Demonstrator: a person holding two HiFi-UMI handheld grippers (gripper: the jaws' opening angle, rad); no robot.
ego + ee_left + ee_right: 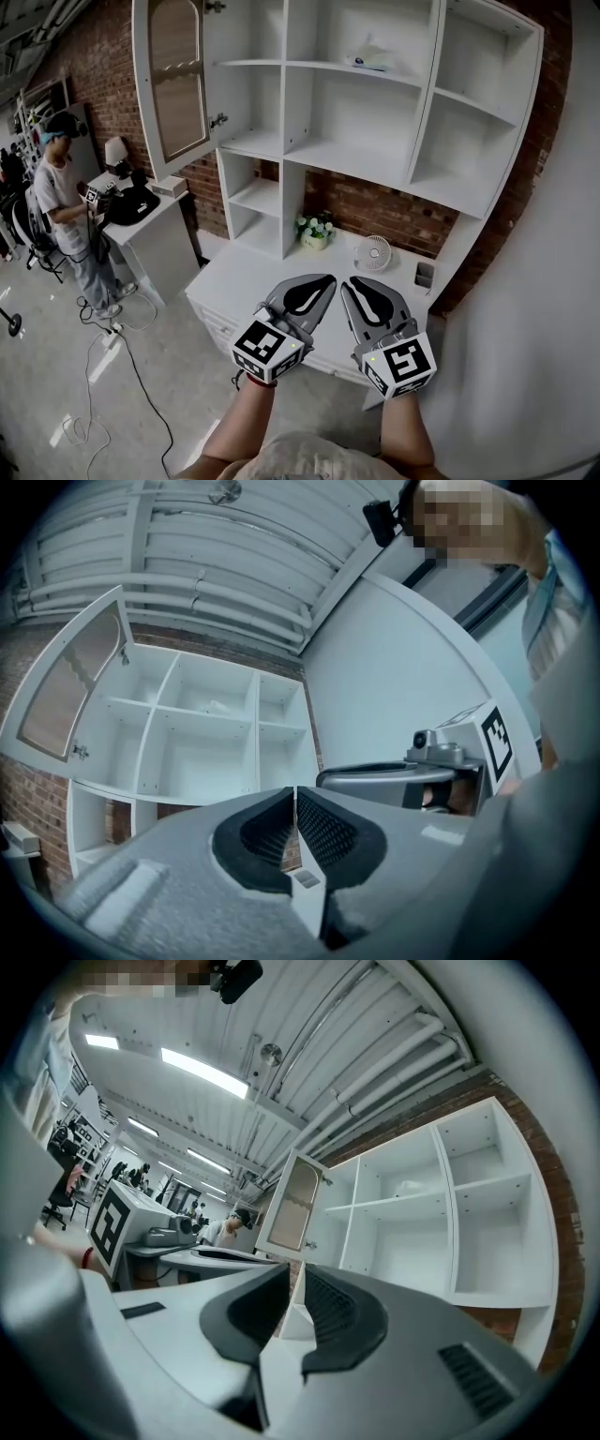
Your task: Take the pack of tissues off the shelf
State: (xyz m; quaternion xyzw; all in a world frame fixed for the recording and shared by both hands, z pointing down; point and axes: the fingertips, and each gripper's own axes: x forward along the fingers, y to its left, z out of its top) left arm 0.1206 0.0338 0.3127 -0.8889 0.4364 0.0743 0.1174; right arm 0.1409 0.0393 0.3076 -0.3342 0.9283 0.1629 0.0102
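A tall white shelf unit (356,159) with open compartments stands against a red brick wall (375,211). Its glazed door (173,80) is swung open. Below it, a white counter (234,281) holds a small fan (373,251) and potted flowers (315,230). The floor (47,375) is grey concrete. Strip lights (202,1071) and pipes (403,1054) cross the white ceiling.

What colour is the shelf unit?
White all over. The shelf unit shows best in the head view, against the red brick wall.
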